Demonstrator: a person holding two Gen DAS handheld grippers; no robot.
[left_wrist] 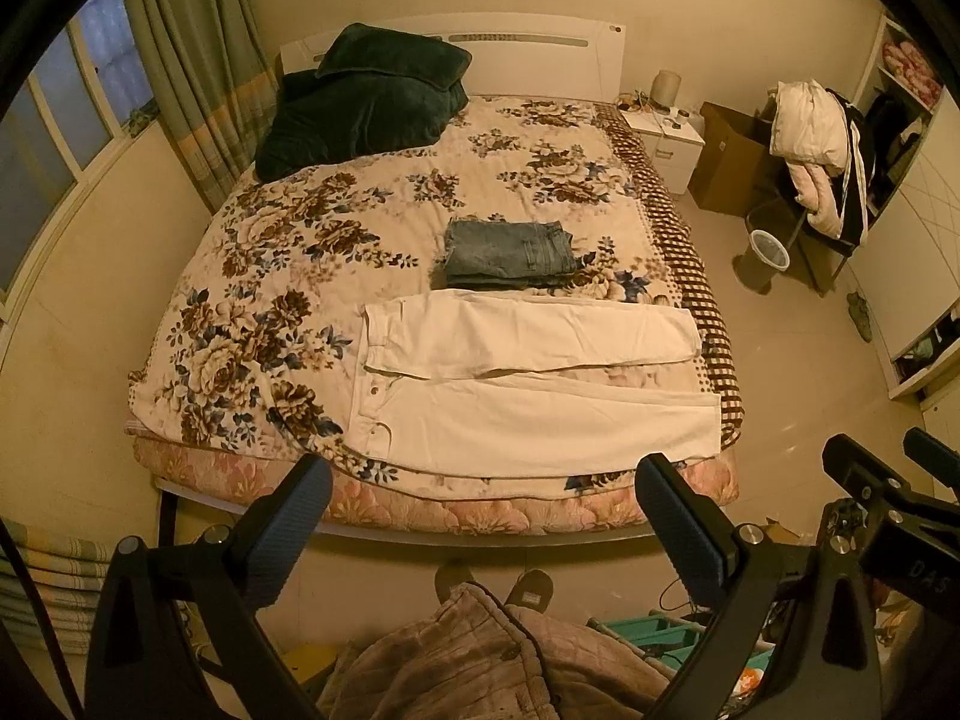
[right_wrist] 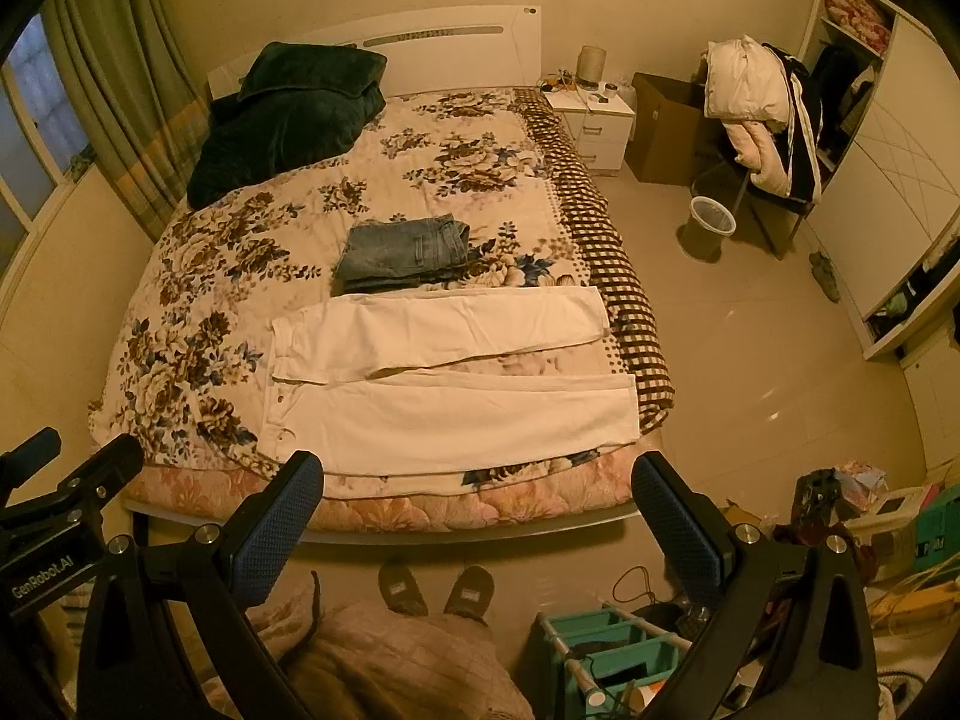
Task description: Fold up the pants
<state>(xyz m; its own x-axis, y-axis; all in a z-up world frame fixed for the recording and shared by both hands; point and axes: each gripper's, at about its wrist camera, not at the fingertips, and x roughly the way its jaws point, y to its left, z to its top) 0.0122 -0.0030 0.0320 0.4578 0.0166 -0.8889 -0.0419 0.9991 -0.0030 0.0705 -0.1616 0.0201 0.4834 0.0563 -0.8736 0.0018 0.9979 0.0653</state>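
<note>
Left wrist view, and the white pants (left_wrist: pixel 528 396) lie spread flat across the near edge of the bed (left_wrist: pixel 384 498), just below centre frame, waistband to the left, both legs running right, the far leg angled a little away from the near one. Right behind them, toward the headboard, sits a folded pair of jeans (left_wrist: pixel 510 252), its near edge right against the white pair. Further up, upper left of the frame, a dark green blanket (left_wrist: pixel 360 102) is heaped on the floral bedspread (left_wrist: pixel 270 276).

The left tongs (left_wrist: pixel 483 516) hang over the floor short of the bed, spread wide, nothing between the blue pads. From the right wrist view the right tongs (right_wrist: pixel 477 510) look the same: gaping, empty, clear of the fabric. Each pair shows up at the edge of the other's view.

Containers now. Right of the bed, mid right, a wastebasket (left_wrist: pixel 768 252) stands on the floor; what's in it, I can't tell. Upper right, a brown cardboard box (right_wrist: pixel 666 126) stands beside the white nightstand (right_wrist: pixel 600 120), its inside hidden. At the bottom, a teal crate rack (right_wrist: pixel 606 648) holds dark items too dim to name. A chair (right_wrist: pixel 762 120) upper right is piled with pale padded clothing. The person's slippers (right_wrist: pixel 438 588) point toward the bed.
</note>
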